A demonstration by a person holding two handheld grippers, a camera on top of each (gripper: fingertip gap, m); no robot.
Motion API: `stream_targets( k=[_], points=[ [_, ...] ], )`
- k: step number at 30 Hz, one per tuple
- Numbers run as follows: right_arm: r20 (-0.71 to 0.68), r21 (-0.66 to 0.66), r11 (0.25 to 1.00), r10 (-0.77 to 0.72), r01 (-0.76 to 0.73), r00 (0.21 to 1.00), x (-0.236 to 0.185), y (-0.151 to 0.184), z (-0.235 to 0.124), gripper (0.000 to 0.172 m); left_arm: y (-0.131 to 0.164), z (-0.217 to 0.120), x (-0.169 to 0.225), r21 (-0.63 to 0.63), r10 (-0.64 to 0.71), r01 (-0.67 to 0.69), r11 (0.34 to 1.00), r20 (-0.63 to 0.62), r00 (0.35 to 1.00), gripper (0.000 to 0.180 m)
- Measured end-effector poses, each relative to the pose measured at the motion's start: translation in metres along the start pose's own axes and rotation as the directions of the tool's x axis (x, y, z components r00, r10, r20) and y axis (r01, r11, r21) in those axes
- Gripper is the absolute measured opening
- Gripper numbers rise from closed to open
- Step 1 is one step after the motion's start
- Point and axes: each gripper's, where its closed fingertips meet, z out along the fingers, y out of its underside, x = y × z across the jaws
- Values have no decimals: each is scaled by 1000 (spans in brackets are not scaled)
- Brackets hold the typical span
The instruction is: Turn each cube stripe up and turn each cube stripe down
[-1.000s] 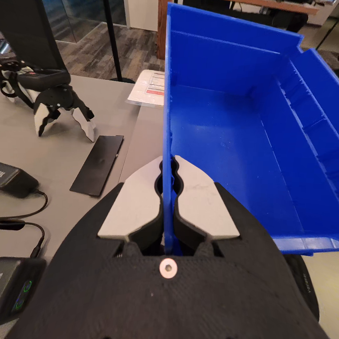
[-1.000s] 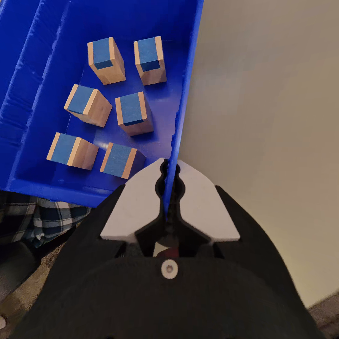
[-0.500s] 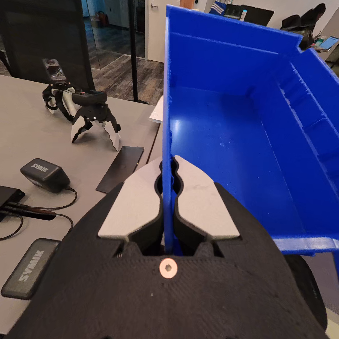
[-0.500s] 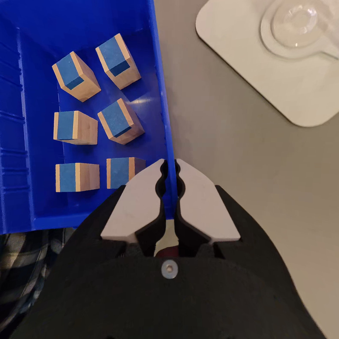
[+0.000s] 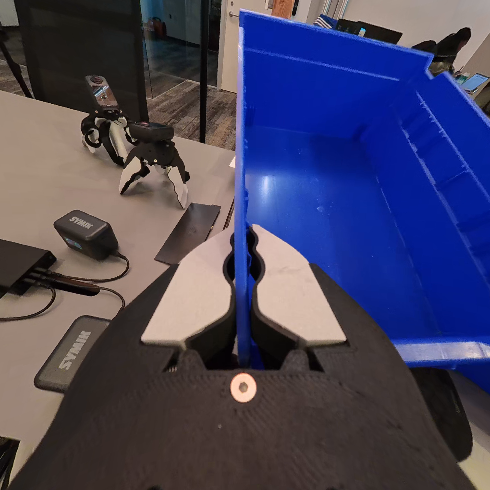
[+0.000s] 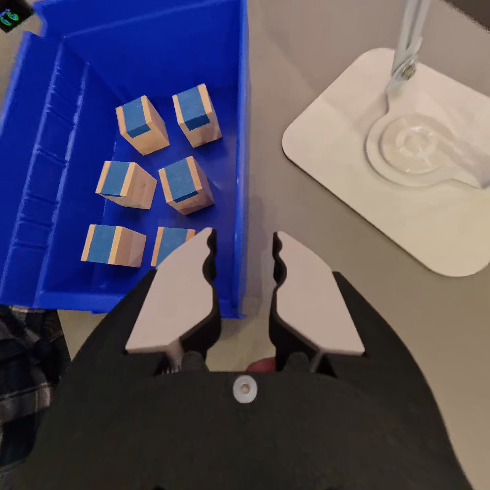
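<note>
The blue bin's [image 5: 331,212] side wall is being gripped by the left tool [image 5: 241,233]; the right tool [image 6: 242,236] is being held open astride the bin's other wall.

Flat grey matte tabletop [image 5: 47,164] is carrying everything. Deep blue plastic bin [image 6: 242,159] is sitting on it near the front edge; a white square lamp-style base plate with a clear round dish moulded in [image 6: 384,164] is lying well apart to the bin's right. On the bin's other side: a thin black rectangular strip [image 5: 188,232] is lying flat just beside the bin wall, a spare black-and-white two-finger gripper [image 5: 148,164] is standing on its fingertips behind it, a black power brick [image 5: 85,234] with cable, a black flat box [image 5: 21,262] with plugged cables, and a dark grey slab-shaped pack [image 5: 69,352] are lying nearer the camera.
</note>
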Motion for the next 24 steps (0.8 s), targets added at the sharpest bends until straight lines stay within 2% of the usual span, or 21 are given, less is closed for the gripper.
stream_targets(
  k=[2,4,6,7,9,12,14,18,24],
  points=[
    [13,71,993,-96,95,995,-3,-12,-20,45,1,-5,-1,-1,5,-5,1000,1,1000,6],
    [77,121,941,-325,315,943,-29,-16,-44,46,1,-10,-1,2,9,-9,1000,3,1000,5],
    [81,99,839,-543,535,836,-52,-7,-59,58,1,-14,-2,2,9,-9,1000,4,1000,5],
    [115,71,779,-626,623,771,-65,3,-61,57,1,-16,-3,2,8,-8,1000,6,1000,6],
    [200,24,676,-725,736,659,-88,25,-53,59,1,-19,-4,6,6,-6,1000,10,1000,5],
    [288,-77,524,-803,848,522,-100,58,-23,59,0,-22,-4,12,-1,0,1000,13,1000,5],
    [324,-122,451,-824,884,465,-98,73,-4,59,-2,-23,-3,18,0,-1,1000,13,1000,5],
    [366,-133,403,-829,906,423,-99,82,20,37,-4,-24,-1,26,-3,2,1000,5,1000,5],
    [361,-136,393,-835,909,415,-102,62,40,33,-5,-25,-6,38,-25,25,999,0,1000,5]
  ],
)
